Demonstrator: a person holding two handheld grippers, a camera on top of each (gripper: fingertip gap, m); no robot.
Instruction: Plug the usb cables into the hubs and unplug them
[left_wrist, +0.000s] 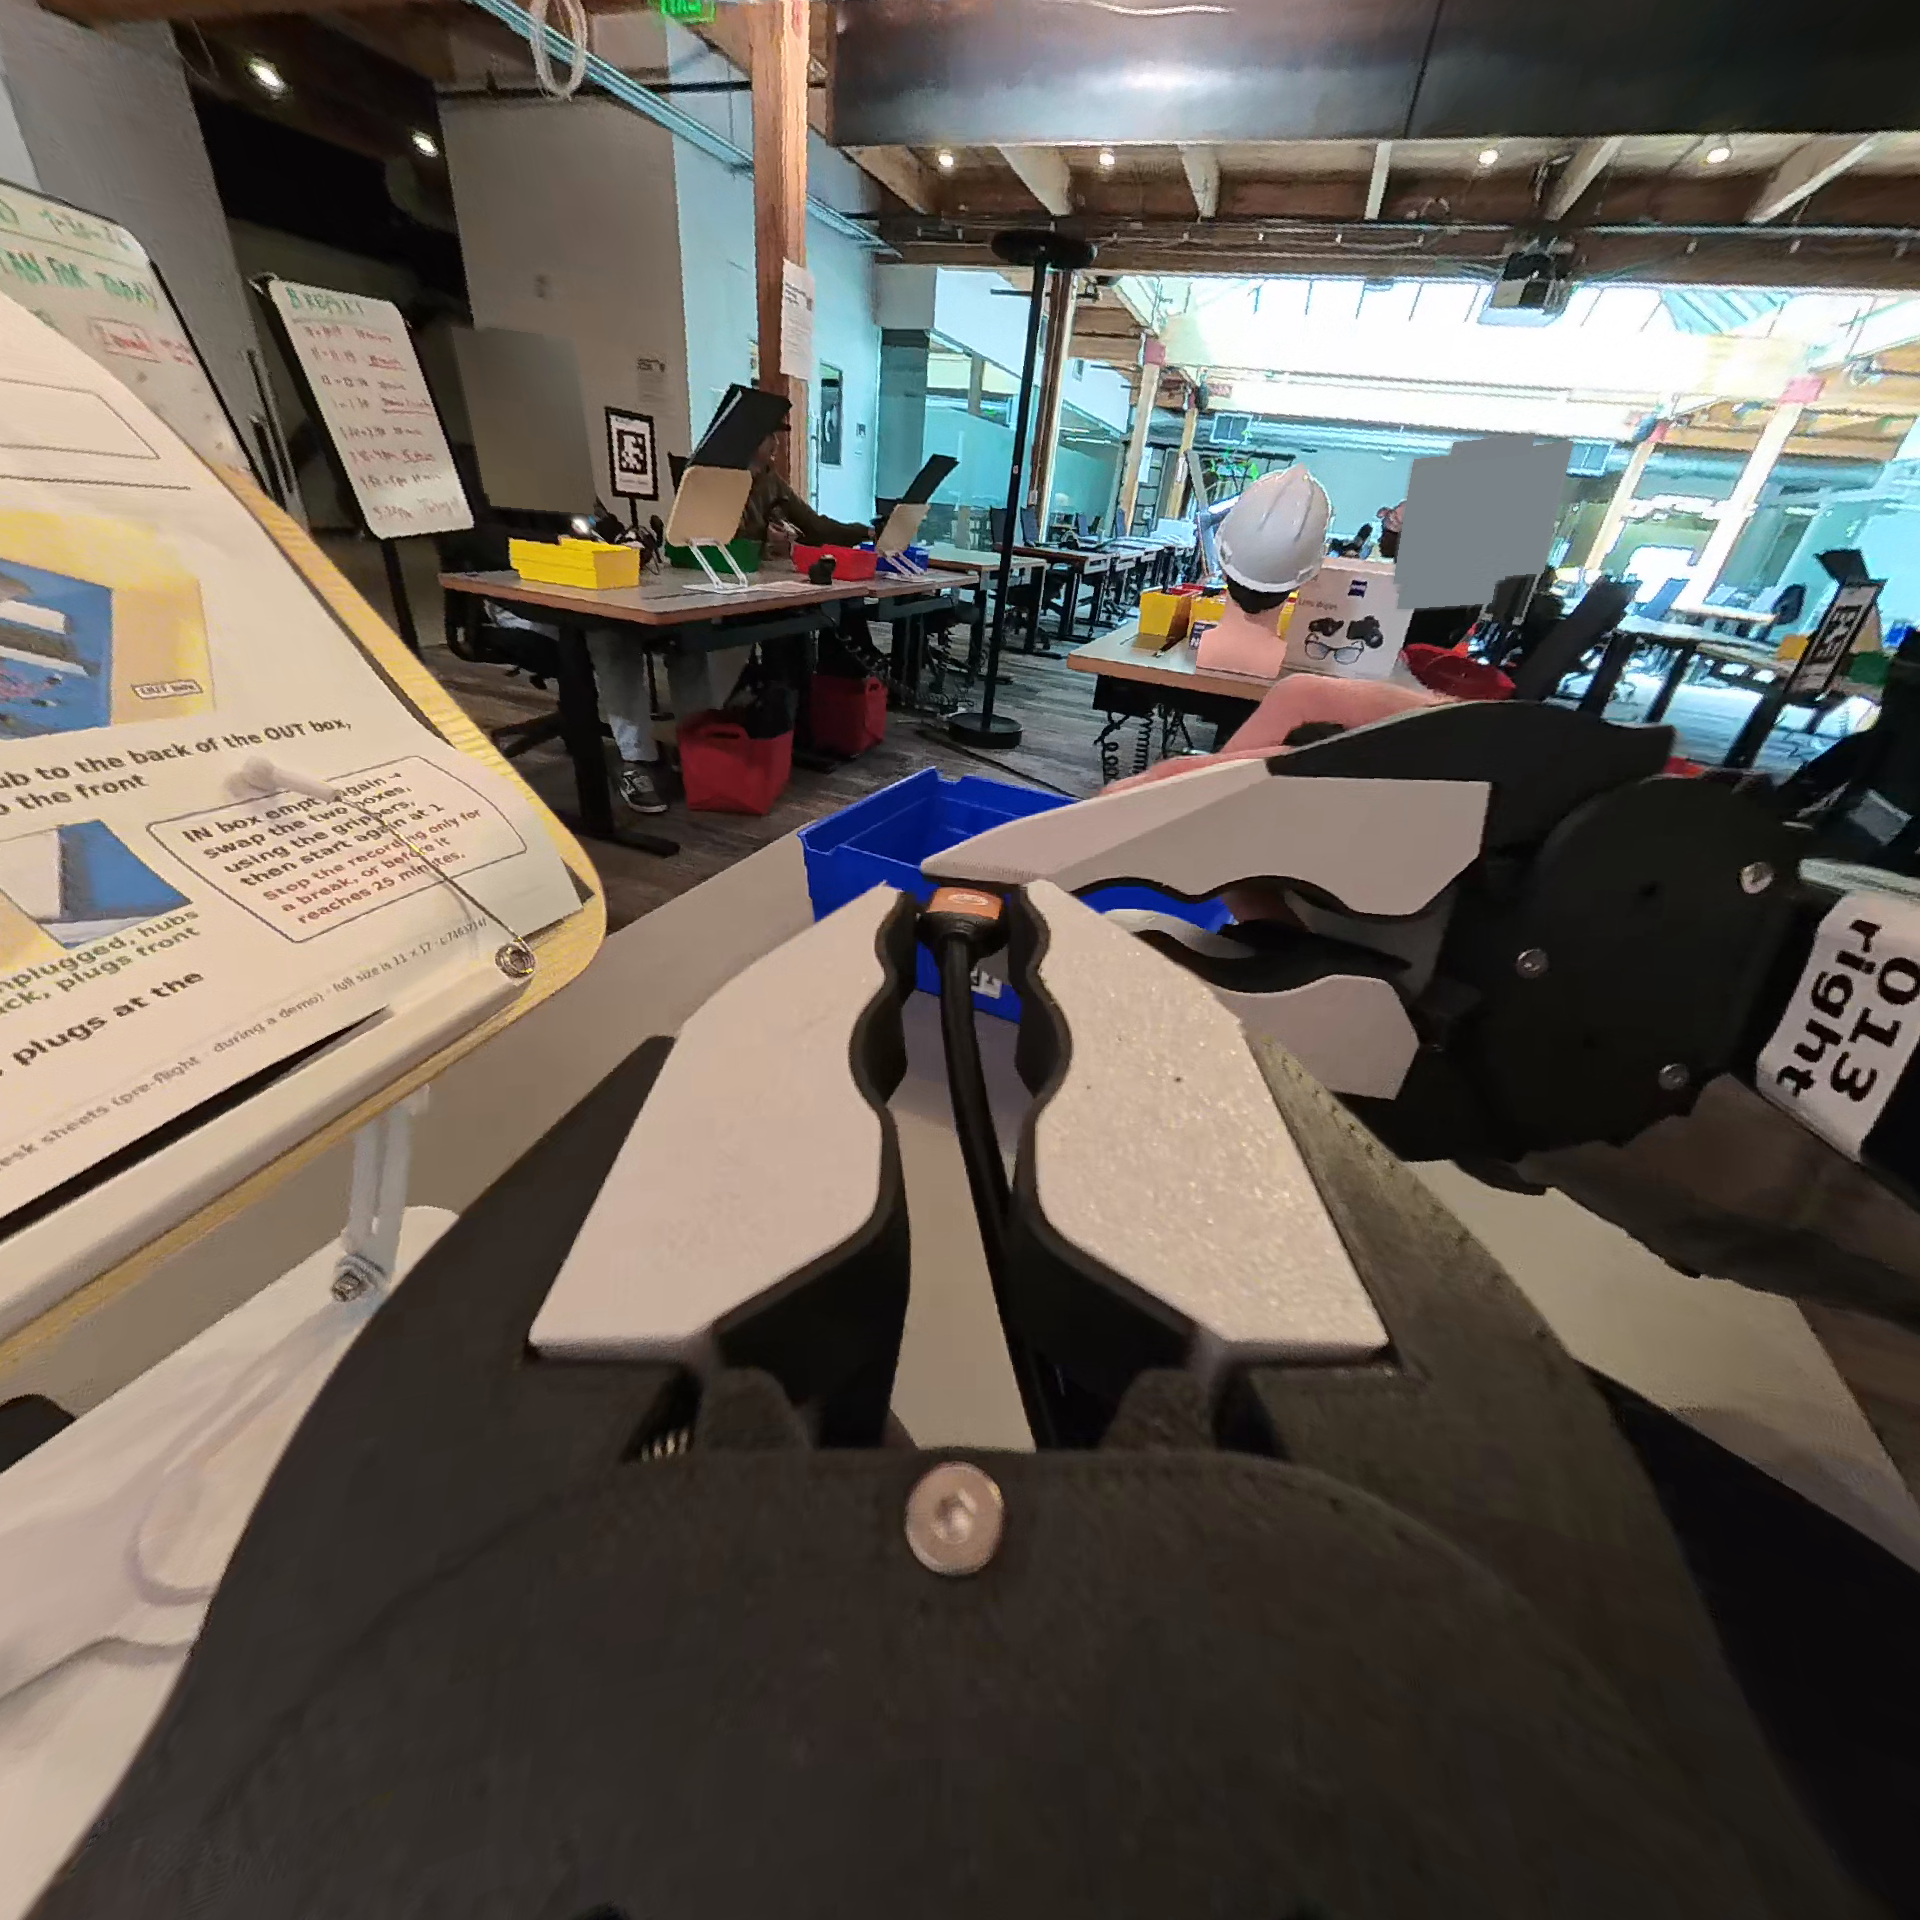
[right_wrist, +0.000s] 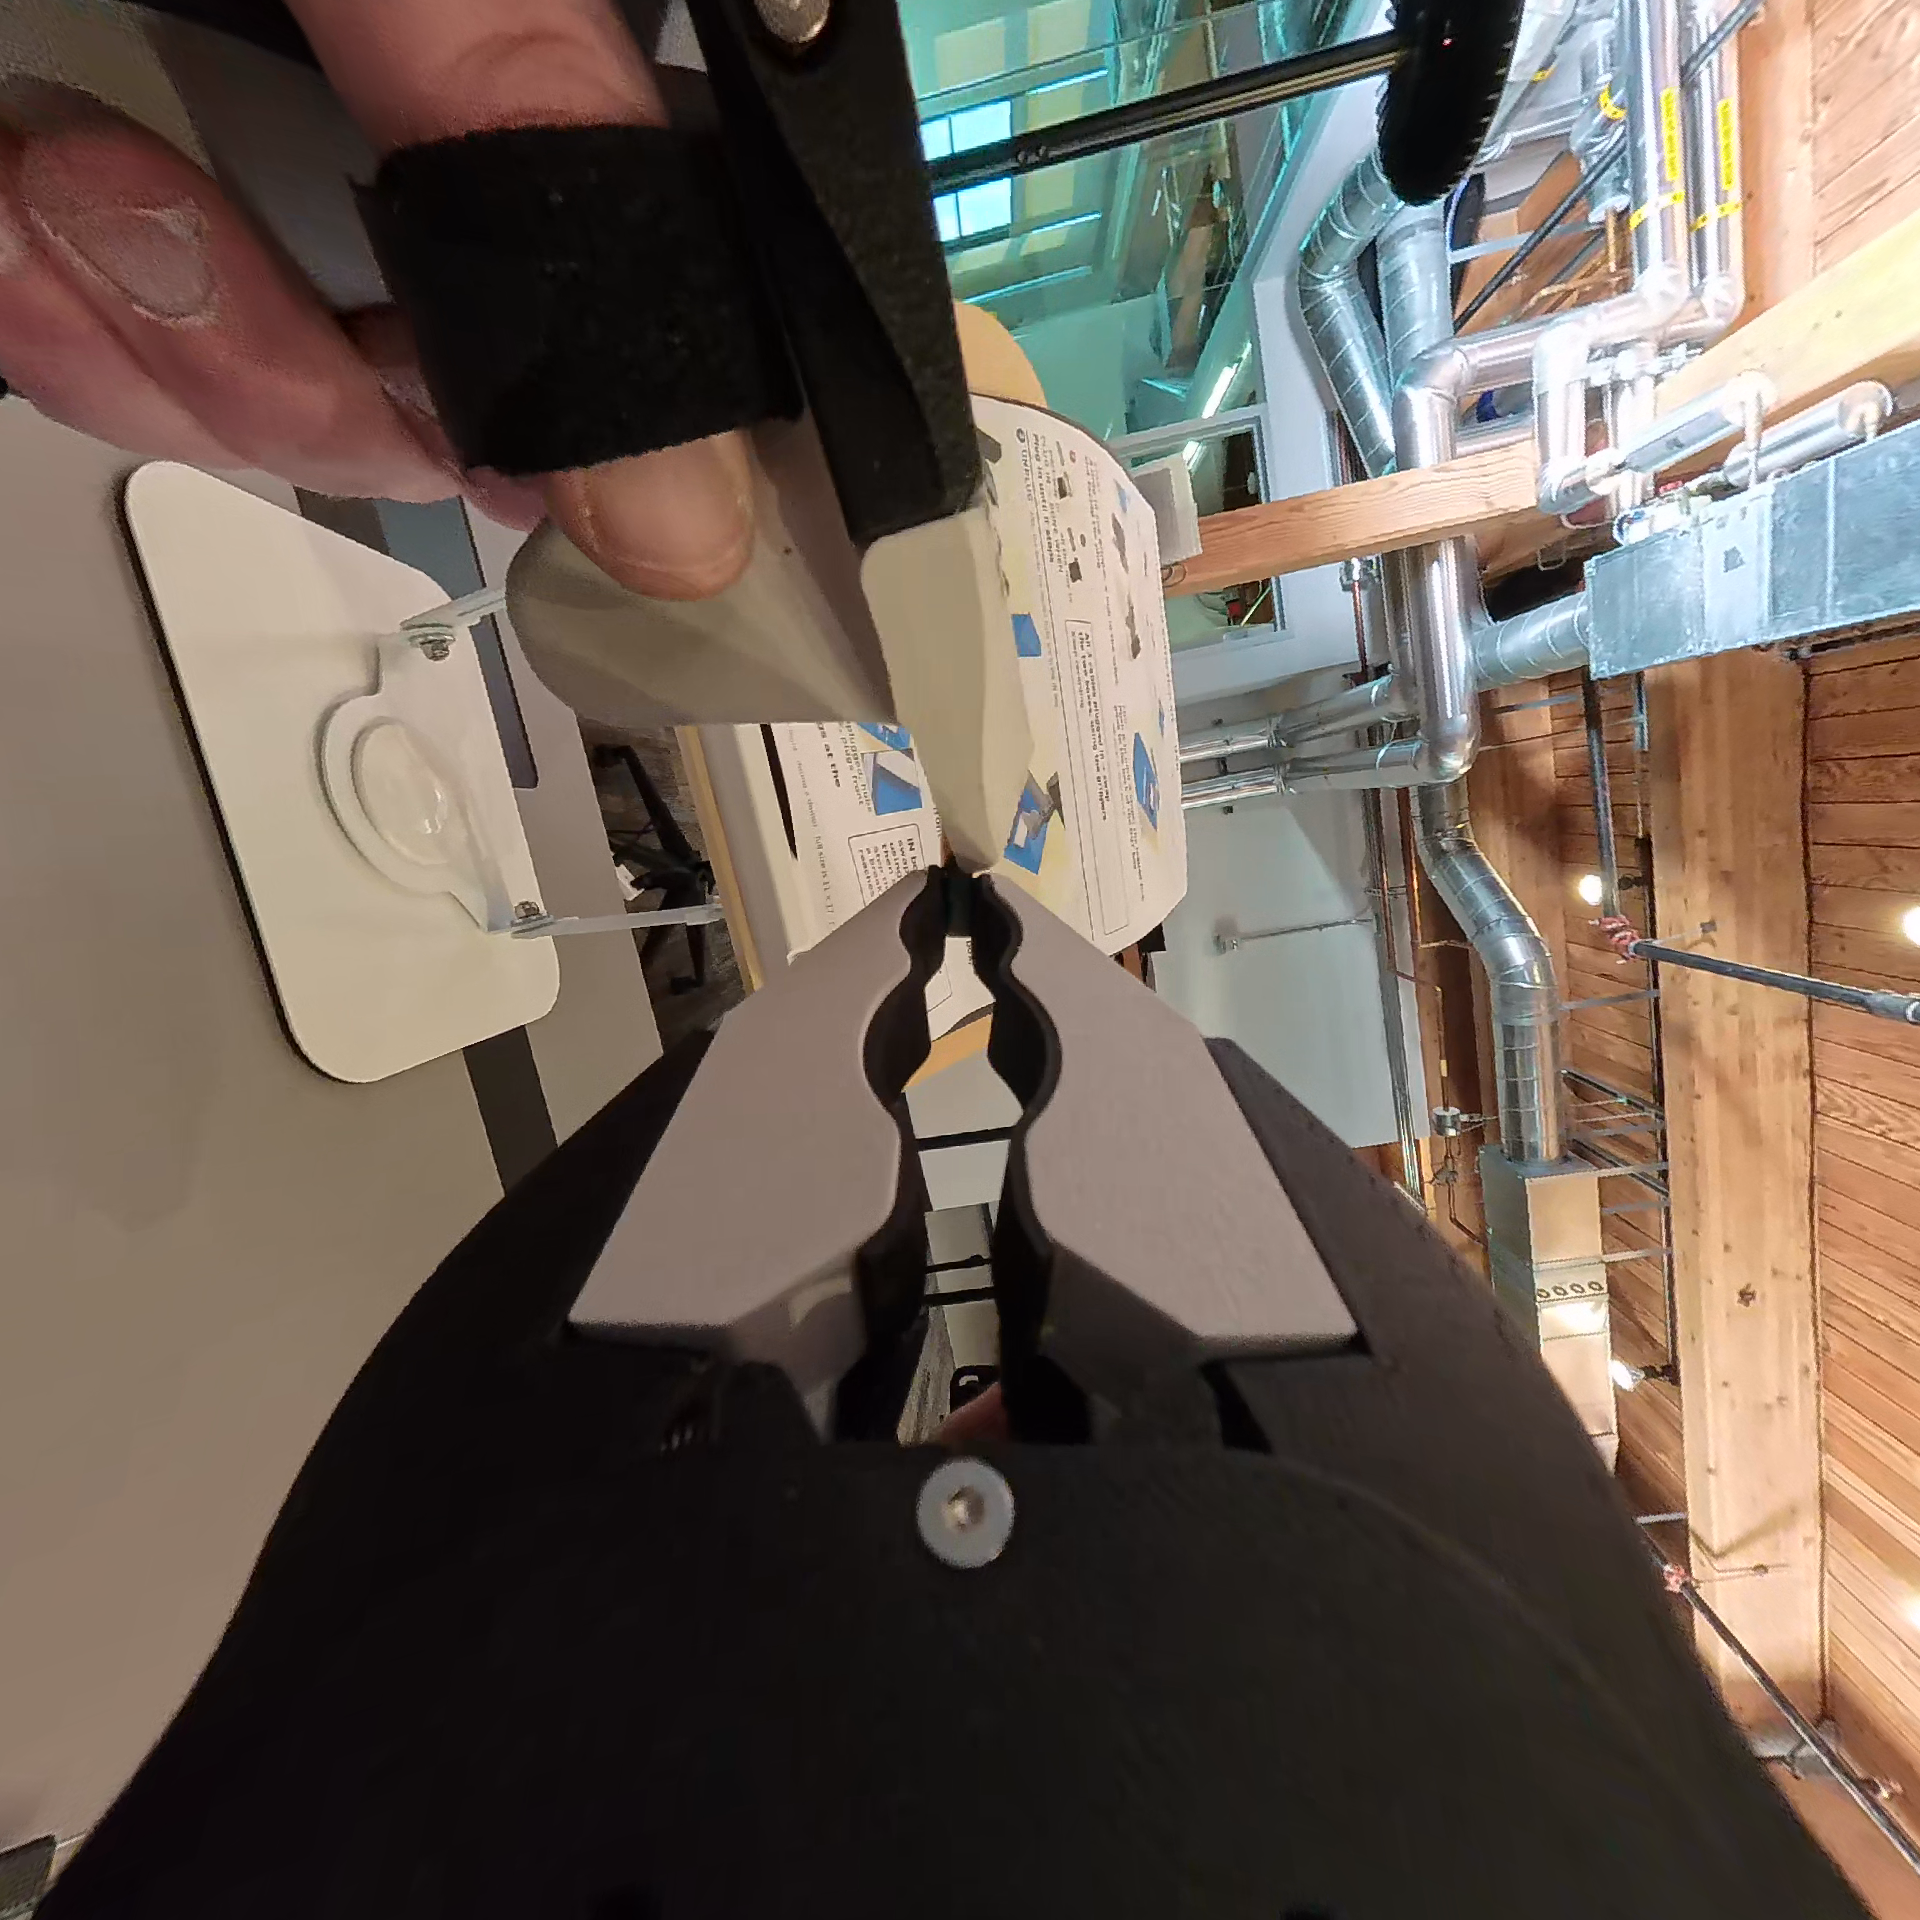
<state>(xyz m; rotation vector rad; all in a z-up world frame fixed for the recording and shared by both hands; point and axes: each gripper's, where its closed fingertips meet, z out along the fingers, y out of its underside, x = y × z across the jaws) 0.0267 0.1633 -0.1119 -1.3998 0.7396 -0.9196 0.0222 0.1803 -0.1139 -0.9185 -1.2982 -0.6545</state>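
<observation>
In the left wrist view my left gripper (left_wrist: 961, 902) is shut on an orange-collared usb plug (left_wrist: 964, 906). Its black cable (left_wrist: 971, 1091) runs back between the fingers. My right gripper comes in from the right, and its upper finger (left_wrist: 1195, 831) reaches to just behind the plug. In the right wrist view my right gripper (right_wrist: 956, 891) is shut on a small dark piece (right_wrist: 952, 902) at its tips, apparently the plug's front end. The left gripper (right_wrist: 966, 831) meets it tip to tip from above, held by a hand (right_wrist: 312, 260). No hub shows.
A blue bin (left_wrist: 894, 831) stands on the grey table (left_wrist: 727, 987) right behind the grippers. A tilted instruction sheet on a wooden board (left_wrist: 260, 831) stands close at the left, on a white base plate (right_wrist: 312, 727). Other desks with coloured bins stand far behind.
</observation>
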